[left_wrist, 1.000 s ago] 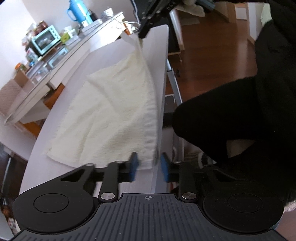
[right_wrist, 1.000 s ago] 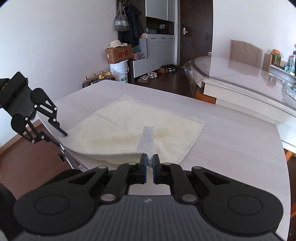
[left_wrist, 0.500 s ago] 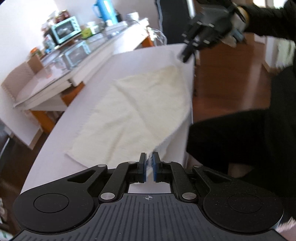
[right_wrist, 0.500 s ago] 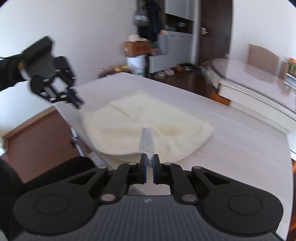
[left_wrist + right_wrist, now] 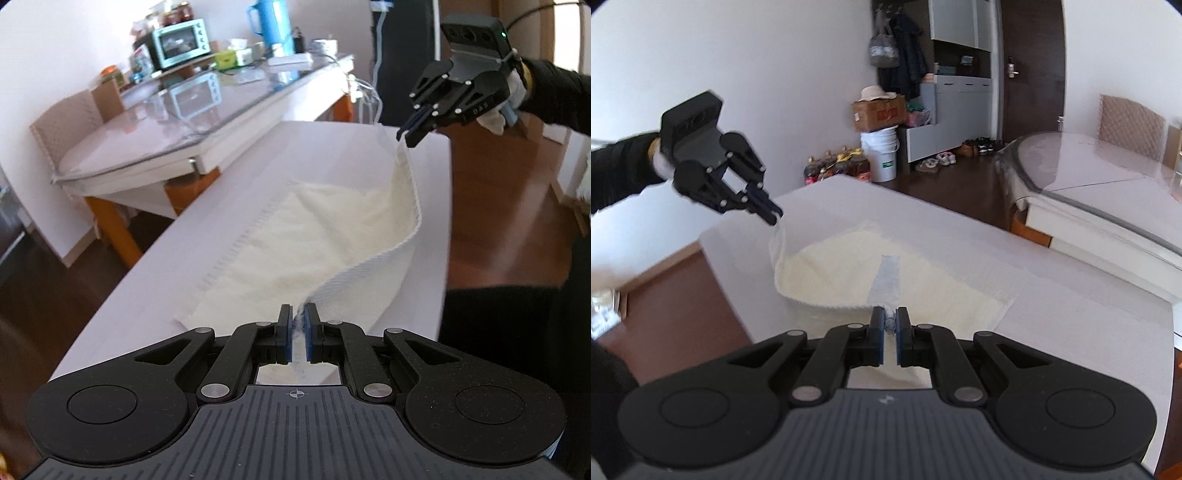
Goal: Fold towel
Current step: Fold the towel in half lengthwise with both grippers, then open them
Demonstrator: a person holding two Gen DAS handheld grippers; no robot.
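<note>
A cream towel (image 5: 317, 240) lies on the pale table (image 5: 155, 295), its near long edge lifted off the surface. My left gripper (image 5: 299, 325) is shut on one corner of that edge. The right gripper (image 5: 406, 134) appears at the upper right of the left wrist view, shut on the other corner. In the right wrist view my right gripper (image 5: 891, 325) pinches the towel (image 5: 849, 273) corner. There the left gripper (image 5: 772, 216) holds the far corner up at the left. The edge sags between the two grips.
A glass-topped table (image 5: 192, 110) stands beside the work table, with a teal toaster oven (image 5: 181, 40) and a blue kettle (image 5: 269, 18) behind it. Wooden floor (image 5: 498, 221) lies past the table's right edge. A white bucket (image 5: 881, 155), a box and shoes stand by the far wall.
The left gripper went from open around the towel's corner to shut on it, then rose with it. Both grippers have lifted the near edge off the table.
</note>
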